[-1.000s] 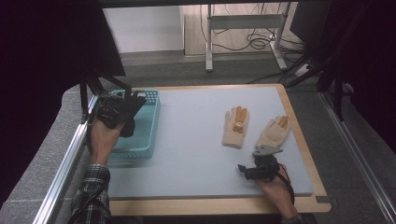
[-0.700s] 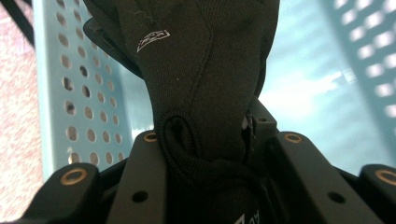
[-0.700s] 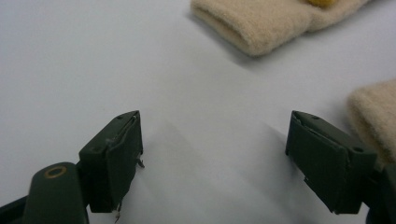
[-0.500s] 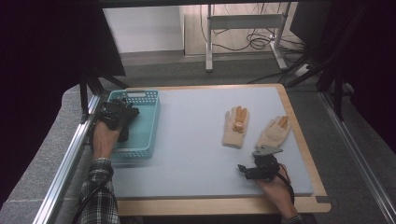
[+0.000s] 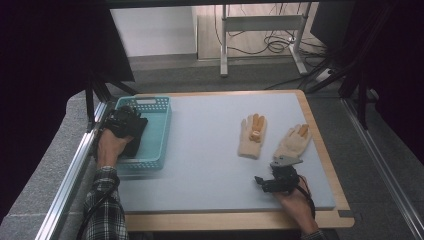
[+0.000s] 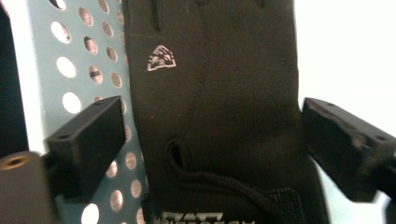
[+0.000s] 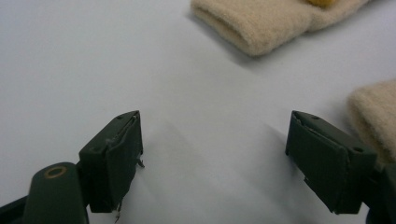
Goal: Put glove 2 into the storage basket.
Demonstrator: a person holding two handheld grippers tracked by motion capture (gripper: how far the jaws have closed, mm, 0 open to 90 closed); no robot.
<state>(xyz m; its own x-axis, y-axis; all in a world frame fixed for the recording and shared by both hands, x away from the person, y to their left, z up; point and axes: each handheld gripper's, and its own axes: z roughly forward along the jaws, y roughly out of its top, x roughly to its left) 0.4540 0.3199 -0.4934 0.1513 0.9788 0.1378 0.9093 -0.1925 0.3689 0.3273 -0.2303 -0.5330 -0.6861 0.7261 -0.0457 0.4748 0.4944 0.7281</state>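
1. The left gripper [image 5: 127, 125] is hanging over the teal basket [image 5: 155, 107] at the table's left edge, its jaws standing wide apart after just having been opening. In the left gripper view the black glove [image 6: 219, 116] is lying between the two jaws, and neither pad is pressing on it.
2. The black glove is lying flat in the basket, partly on the perforated teal floor [image 6: 74, 65], with its white logo facing up and its cuff cord nearest the camera.
3. The right gripper [image 5: 264, 183] is resting low at the table's near right, jaws spread wide and holding nothing, with bare grey mat [image 7: 187, 70] between them.
4. Two cream gloves are lying on the mat ahead of the right gripper: the left cream glove [image 5: 252, 136] with orange fingertips, and the right cream glove [image 5: 294, 142] just beside the gripper's grey plate.
5. Compared with a second ago, the left gripper is sitting lower and deeper in the basket, and the black glove it was carrying clamped above the rim is now lying released inside. The right gripper is staying where it was.
6. The left hand [image 5: 111, 146] is reaching forward along the table's left edge in a plaid sleeve [image 5: 102, 205], while the right hand [image 5: 295, 200] is lying close to the front edge, pointing its gripper leftwards.
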